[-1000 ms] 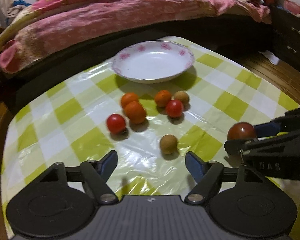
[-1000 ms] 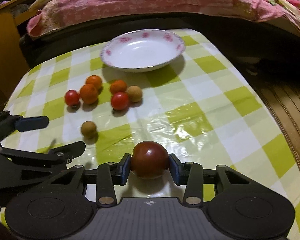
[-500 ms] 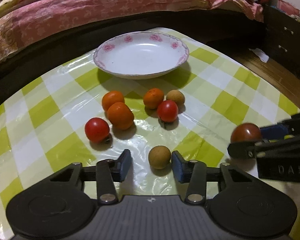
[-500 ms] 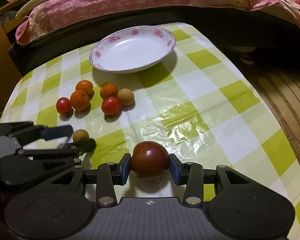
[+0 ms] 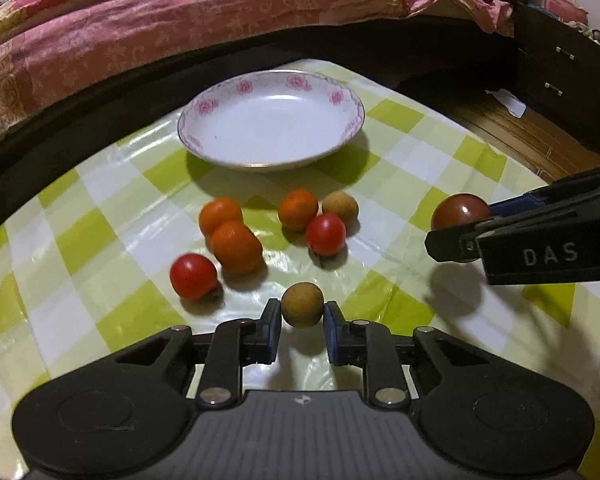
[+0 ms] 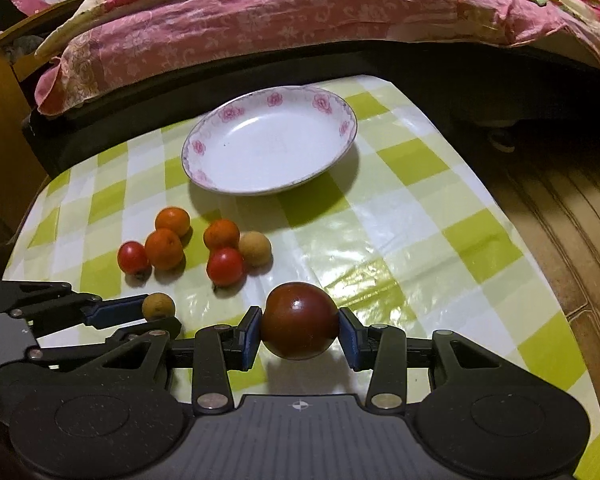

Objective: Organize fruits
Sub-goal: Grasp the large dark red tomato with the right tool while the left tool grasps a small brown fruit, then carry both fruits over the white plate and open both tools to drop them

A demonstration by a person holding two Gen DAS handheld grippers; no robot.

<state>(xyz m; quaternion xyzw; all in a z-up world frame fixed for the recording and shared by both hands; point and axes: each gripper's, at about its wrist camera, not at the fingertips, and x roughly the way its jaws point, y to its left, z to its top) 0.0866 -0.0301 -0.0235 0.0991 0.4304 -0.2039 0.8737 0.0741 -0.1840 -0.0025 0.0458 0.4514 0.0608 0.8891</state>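
Level above the cloth, left claw (image 5: pixel 302 322) pinches a brown longan (image 5: pixel 302 305), right claw (image 6: pixel 299 334) a dark tomato (image 6: pixel 299 320).

R tongs (image 6: pixel 299 322) grip dark-red fruit (image 6: pixel 299 320); L tongs (image 6: pixel 158 312) prob. pinch small brown one (image 6: pixel 158 305).

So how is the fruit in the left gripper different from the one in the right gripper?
The tan fruit in the left gripper is small, dull and light brown. The dark fruit in the right gripper is much bigger, glossy and deep reddish-brown. Both are round and held between blue pads.
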